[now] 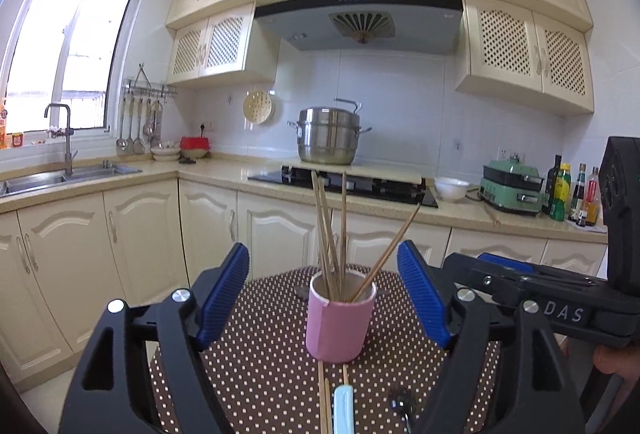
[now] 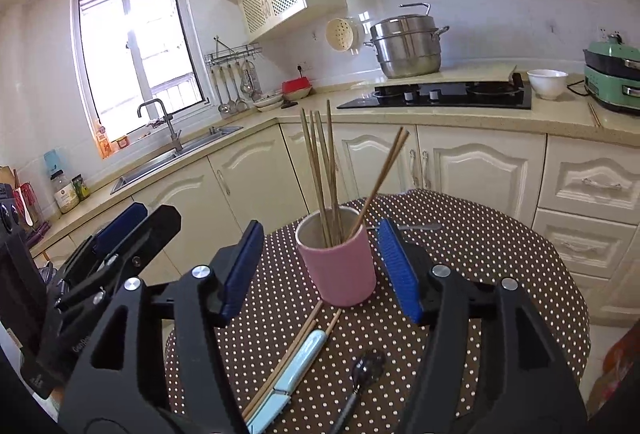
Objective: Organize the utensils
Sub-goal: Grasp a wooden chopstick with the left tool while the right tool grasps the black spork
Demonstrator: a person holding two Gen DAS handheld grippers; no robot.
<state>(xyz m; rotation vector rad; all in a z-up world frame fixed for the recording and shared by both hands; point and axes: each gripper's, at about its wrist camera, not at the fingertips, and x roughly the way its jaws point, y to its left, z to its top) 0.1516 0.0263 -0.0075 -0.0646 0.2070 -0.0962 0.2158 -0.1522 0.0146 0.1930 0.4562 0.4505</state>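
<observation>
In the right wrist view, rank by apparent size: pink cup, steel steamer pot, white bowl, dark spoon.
1. pink cup, nearest the camera, so inflated
2. steel steamer pot
3. white bowl and dark spoon: too close to rank; the spoon is partly hidden.

I see the pink cup (image 1: 339, 318) standing in the middle of the dotted table (image 1: 264, 346), with tall chopsticks (image 1: 332, 234) sticking up and blocking the way over it. Left and right of the cup the cloth is bare, so I could pass there. Near me, loose chopsticks (image 2: 288, 354), a blue handle (image 2: 296, 366) and a spoon (image 2: 366, 368) lie in the way.
</observation>
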